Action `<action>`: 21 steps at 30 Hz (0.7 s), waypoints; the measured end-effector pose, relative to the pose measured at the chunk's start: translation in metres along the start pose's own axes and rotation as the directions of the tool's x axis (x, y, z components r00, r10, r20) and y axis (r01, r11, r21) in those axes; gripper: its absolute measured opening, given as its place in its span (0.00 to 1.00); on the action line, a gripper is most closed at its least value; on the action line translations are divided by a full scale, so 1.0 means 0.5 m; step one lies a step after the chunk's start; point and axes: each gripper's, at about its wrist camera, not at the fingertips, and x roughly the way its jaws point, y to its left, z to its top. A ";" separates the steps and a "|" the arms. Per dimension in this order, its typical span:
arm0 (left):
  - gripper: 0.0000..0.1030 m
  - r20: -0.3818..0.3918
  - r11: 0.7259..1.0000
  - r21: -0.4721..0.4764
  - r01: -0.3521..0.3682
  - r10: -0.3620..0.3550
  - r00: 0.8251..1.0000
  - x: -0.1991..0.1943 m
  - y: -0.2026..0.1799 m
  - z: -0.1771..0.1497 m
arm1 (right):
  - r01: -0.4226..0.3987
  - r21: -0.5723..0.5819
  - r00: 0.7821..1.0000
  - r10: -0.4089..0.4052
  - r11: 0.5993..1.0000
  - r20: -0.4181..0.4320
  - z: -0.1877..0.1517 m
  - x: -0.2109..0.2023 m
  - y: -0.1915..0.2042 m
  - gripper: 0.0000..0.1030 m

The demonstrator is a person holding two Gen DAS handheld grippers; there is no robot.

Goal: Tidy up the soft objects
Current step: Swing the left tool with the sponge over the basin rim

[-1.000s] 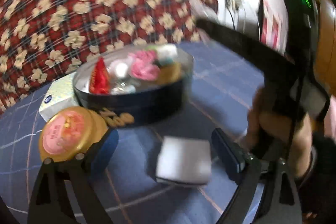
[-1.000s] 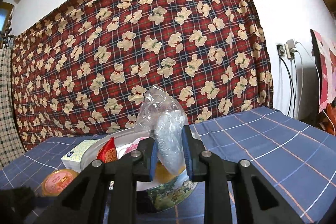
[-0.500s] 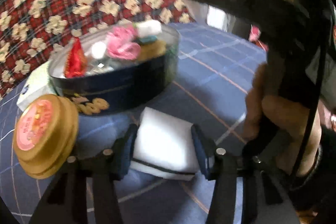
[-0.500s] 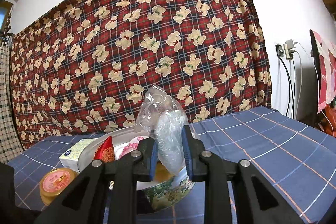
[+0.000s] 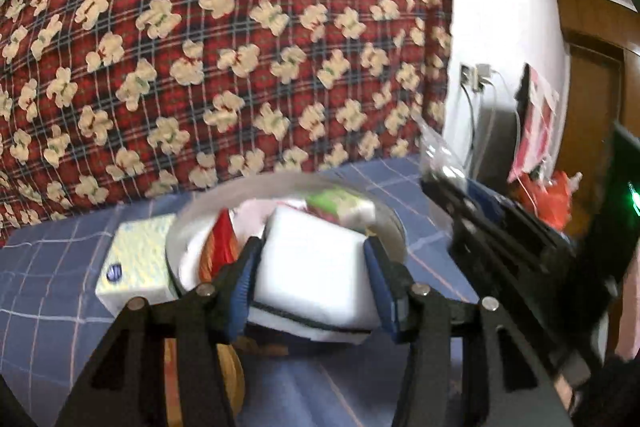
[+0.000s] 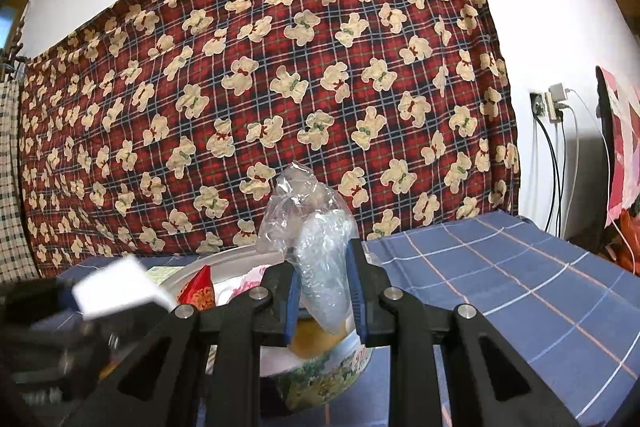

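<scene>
Left wrist view, left gripper (image 5: 312, 267) fingers pinching white sponge block (image 5: 316, 259) held above the worktop, round tin (image 5: 396, 227) just beyond, right gripper (image 6: 324, 291) fingers pinching clear plastic bag (image 6: 320, 259) over tin.

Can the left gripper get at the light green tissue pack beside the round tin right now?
Probably not. The left gripper is shut on a white foam block, so its jaws are full. The light green tissue pack itself lies uncovered beside the round tin.
</scene>
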 end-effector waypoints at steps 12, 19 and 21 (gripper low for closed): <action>0.50 -0.019 0.994 -0.038 -0.099 0.099 0.995 0.089 0.016 0.041 | -0.007 -0.034 0.999 0.006 0.999 -0.042 0.020 0.049 0.003 0.23; 0.50 -0.032 0.988 -0.075 -0.133 0.131 0.991 0.120 0.030 0.055 | -0.039 -0.028 0.994 0.036 0.999 -0.099 0.040 0.089 -0.001 0.23; 0.50 -0.033 0.987 -0.077 -0.143 0.141 0.989 0.128 0.032 0.062 | -0.038 -0.040 0.994 0.034 0.998 -0.099 0.050 0.101 0.001 0.23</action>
